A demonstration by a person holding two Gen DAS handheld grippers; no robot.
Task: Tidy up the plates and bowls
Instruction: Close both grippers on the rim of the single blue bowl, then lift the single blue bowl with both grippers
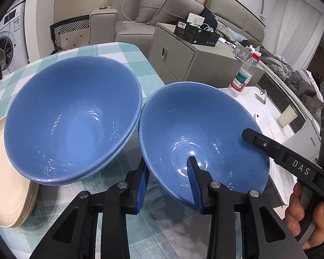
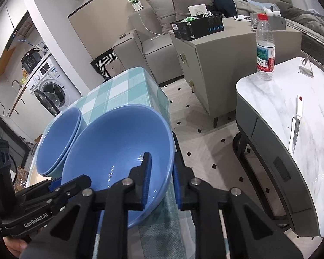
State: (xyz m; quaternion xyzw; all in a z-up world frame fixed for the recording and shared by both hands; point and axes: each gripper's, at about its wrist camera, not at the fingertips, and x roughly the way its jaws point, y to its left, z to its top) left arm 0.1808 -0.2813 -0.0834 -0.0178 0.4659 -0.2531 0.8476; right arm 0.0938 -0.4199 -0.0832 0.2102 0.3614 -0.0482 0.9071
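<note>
Pinching the near rim of a blue bowl (image 1: 203,129), the left gripper (image 1: 168,181) has one finger inside and one outside; the right gripper (image 2: 161,179) clamps the same bowl's opposite rim, its jaws pressed tight on the wall. This bowl seems tilted, perhaps lifted, over the checked tablecloth (image 1: 127,51). Just beside it sit two nested blue bowls (image 1: 73,116), overlapping stacked cream plates (image 1: 6,177).

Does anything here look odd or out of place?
Yes: the single blue bowl sits steeply tilted, with both sets of tongs, left and right, clamped on its rim. A knife lies loose on the marble side table. Nothing looks spilled or broken.
</note>
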